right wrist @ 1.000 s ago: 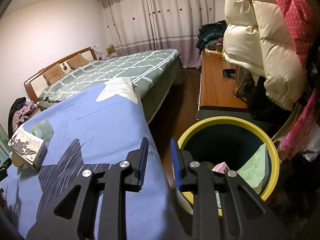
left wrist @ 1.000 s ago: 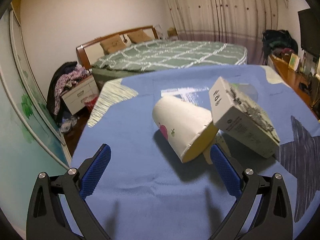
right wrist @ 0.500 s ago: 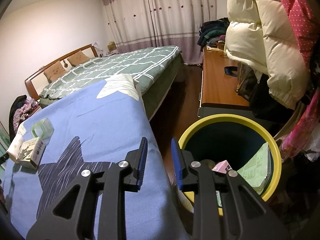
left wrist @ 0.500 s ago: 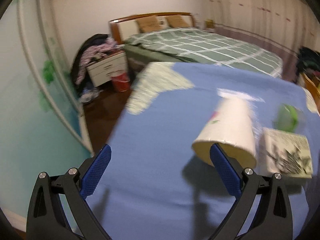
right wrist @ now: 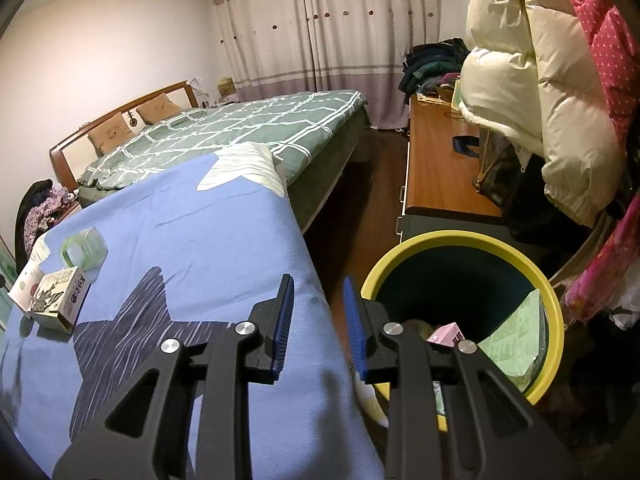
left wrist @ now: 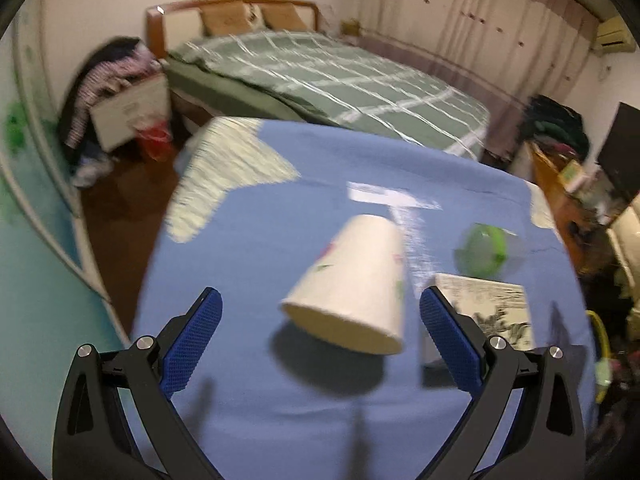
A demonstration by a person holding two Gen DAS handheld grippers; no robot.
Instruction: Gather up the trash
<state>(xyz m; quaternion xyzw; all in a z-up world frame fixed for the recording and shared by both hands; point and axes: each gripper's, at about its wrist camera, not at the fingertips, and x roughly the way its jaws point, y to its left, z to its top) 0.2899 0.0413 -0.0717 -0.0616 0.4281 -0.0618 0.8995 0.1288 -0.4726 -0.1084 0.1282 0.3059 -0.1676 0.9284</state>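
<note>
- Left claw (left wrist: 320,330) first, from its own camera: both blue pads are spread wide and grip nothing. A paper cup (left wrist: 352,288) lies on its side on the blue tabletop (left wrist: 248,248), just ahead of the pads and a little toward 1 o'clock, inside the span of the gap but not touched by either pad.
- The cup's long axis runs from its open mouth at about 6 o'clock, facing me, to its base at about 12 o'clock, so I judge the pads would close across its round wall rather than end to end.
- A printed box (left wrist: 492,308) sits just beside the cup at 3 o'clock, close behind my right-hand pad; a green-rimmed clear container (left wrist: 484,250) lies beyond it at 1 o'clock.
- Right claw (right wrist: 316,320), from its camera: the narrow gap between its pads is widening, with nothing in it. It hangs at the tabletop's edge beside the yellow-rimmed bin (right wrist: 468,240), which stands at 2 o'clock.
- From here the cup (right wrist: 24,280) is far off at 9 o'clock, so my left hand is much the nearer.
</note>
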